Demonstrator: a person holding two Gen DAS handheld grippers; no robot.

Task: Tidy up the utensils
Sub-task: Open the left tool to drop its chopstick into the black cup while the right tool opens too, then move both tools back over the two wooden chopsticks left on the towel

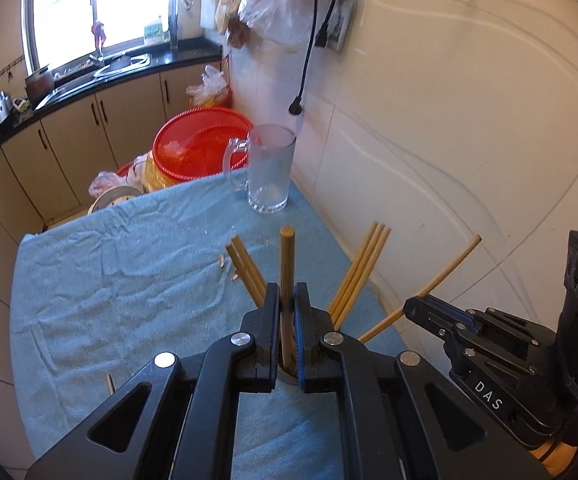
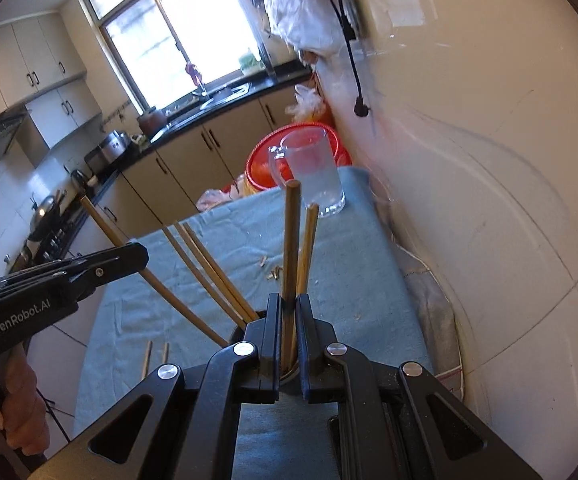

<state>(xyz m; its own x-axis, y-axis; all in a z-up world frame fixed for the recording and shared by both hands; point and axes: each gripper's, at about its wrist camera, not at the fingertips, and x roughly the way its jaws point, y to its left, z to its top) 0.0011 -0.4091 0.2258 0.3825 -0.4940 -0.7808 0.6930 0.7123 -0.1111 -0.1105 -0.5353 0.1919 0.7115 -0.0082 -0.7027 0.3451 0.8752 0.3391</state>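
Several wooden chopsticks (image 1: 359,270) stand fanned out in a round holder (image 2: 241,330) on the blue-green towel (image 1: 129,280). My left gripper (image 1: 287,296) is shut on one upright chopstick (image 1: 287,264) above the holder. My right gripper (image 2: 288,308) is shut on another upright chopstick (image 2: 290,232), with a second stick (image 2: 308,240) leaning just right of it. The right gripper also shows in the left wrist view (image 1: 413,306), closed on a slanted chopstick (image 1: 449,266). The left gripper shows in the right wrist view (image 2: 139,254), closed on a chopstick (image 2: 101,220).
An empty glass mug (image 1: 269,172) stands at the towel's far right corner, near the white wall (image 1: 469,120). A red basin (image 1: 197,148) sits beyond the table. Two loose chopsticks (image 2: 155,356) and small scraps (image 1: 225,262) lie on the towel. Kitchen cabinets (image 1: 101,128) run along the left.
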